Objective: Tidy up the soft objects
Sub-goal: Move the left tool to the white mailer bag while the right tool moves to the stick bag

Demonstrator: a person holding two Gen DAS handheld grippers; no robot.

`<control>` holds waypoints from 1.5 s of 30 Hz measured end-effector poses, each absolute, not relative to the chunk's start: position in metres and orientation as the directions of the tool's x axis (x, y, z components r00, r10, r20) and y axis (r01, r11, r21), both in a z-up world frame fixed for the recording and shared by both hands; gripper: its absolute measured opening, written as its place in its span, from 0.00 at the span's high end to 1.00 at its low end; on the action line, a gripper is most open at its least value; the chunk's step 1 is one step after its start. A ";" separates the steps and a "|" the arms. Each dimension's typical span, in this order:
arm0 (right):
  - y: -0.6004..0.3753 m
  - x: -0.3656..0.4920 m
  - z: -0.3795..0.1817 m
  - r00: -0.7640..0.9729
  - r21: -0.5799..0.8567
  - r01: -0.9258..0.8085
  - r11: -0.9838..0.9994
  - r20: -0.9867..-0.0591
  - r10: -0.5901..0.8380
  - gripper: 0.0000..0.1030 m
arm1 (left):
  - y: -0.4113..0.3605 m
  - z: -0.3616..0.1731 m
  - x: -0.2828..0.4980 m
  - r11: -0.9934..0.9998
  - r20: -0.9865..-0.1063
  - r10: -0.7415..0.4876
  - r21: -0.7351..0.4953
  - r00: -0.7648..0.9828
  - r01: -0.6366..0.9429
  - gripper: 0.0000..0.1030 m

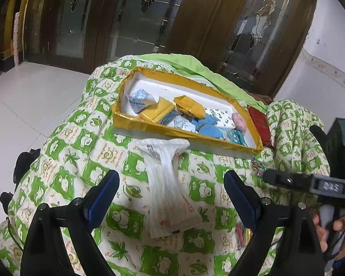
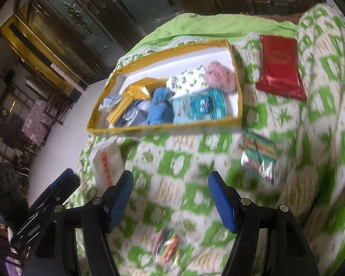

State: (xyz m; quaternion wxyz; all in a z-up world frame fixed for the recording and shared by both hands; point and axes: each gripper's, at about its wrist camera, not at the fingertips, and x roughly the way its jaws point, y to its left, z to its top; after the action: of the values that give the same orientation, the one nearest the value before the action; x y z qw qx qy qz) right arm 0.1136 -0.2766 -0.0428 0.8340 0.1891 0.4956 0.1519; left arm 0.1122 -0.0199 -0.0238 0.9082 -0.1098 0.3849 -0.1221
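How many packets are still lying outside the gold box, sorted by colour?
White packet: 1
Red packet: 1
Multicoloured: 2, the striped packet and the small packet
Total: 4

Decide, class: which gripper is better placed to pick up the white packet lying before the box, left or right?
Left, probably. The white packet lies straight ahead between the open left gripper fingers. From the right gripper, also open, the packet sits off to its left, beyond its left finger.

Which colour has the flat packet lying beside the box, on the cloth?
Red packet, clearest in the right wrist view.
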 end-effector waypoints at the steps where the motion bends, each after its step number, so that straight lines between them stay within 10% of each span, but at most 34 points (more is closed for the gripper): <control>1: -0.278 0.107 -0.044 0.457 0.476 -0.059 0.877 -0.768 0.448 0.30 | -0.020 -0.024 0.111 0.946 -0.673 -0.308 -0.295 0.673 0.138 0.11; 45: -0.249 0.057 -0.075 0.368 0.415 -0.042 0.909 -0.839 0.401 0.30 | -0.030 -0.059 0.108 0.959 -0.734 -0.278 -0.249 0.619 0.136 0.11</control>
State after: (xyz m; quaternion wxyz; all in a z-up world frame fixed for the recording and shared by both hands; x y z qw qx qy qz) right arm 0.0575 -0.2495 -0.0751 0.8104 0.1644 0.5455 0.1365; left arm 0.1083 -0.0303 -0.0587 0.8958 -0.0844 0.4207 -0.1155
